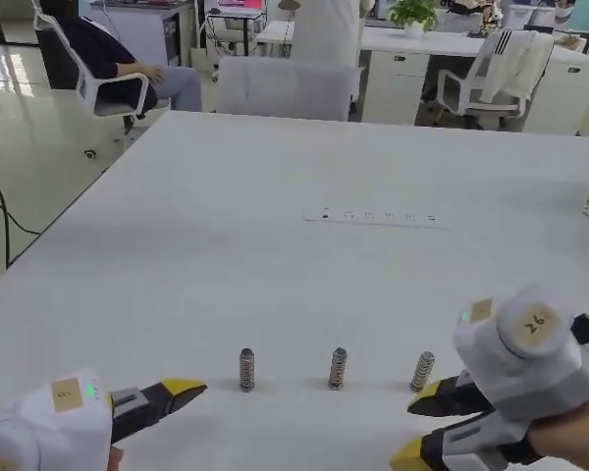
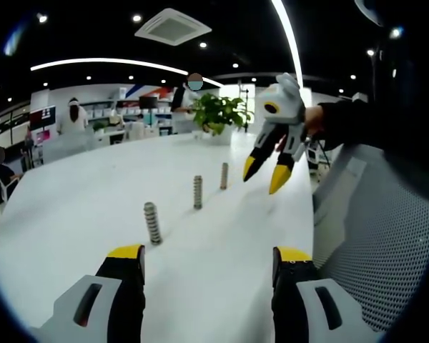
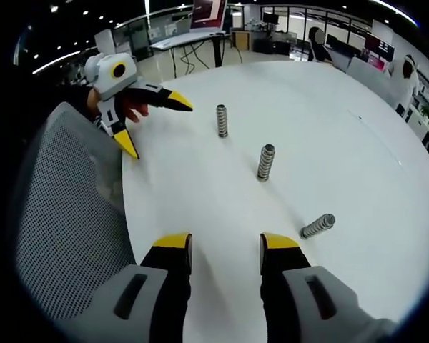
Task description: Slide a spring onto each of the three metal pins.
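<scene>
Yellow-tipped, my left tool (image 2: pixel 209 254) and right tool (image 3: pixel 226 241) hang with jaws apart, empty, near three coiled metal springs (image 1: pixel 338 368) in a row on the smooth white bench (image 1: pixel 275 255), broad bare surface beyond.

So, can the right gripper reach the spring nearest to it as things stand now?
Probably yes. The right gripper is open and empty, the nearest spring sits just ahead of its fingers, and only bare table lies between them.
</scene>
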A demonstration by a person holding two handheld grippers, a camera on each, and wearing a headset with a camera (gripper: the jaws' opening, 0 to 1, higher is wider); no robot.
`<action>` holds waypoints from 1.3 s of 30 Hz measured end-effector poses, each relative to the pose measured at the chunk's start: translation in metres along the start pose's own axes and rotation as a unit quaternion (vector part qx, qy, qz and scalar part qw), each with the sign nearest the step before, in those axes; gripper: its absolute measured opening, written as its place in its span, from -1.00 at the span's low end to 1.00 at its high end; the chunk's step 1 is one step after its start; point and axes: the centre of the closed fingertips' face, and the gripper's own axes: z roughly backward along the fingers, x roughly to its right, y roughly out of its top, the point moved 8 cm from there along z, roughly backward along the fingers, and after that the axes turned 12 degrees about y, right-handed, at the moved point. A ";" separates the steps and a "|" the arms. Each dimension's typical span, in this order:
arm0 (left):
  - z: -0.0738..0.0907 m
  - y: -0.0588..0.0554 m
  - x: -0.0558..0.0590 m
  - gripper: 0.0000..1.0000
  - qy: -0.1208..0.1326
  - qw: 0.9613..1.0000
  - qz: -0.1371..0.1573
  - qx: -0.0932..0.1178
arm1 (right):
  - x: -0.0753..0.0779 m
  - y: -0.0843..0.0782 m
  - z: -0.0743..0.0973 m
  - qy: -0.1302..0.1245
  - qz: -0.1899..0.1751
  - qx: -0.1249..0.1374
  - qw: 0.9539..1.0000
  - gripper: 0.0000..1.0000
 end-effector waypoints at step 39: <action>-0.002 0.004 -0.003 0.41 -0.004 1.000 0.005 -0.003 | 0.020 -0.044 0.034 -0.049 0.002 0.105 0.993 0.08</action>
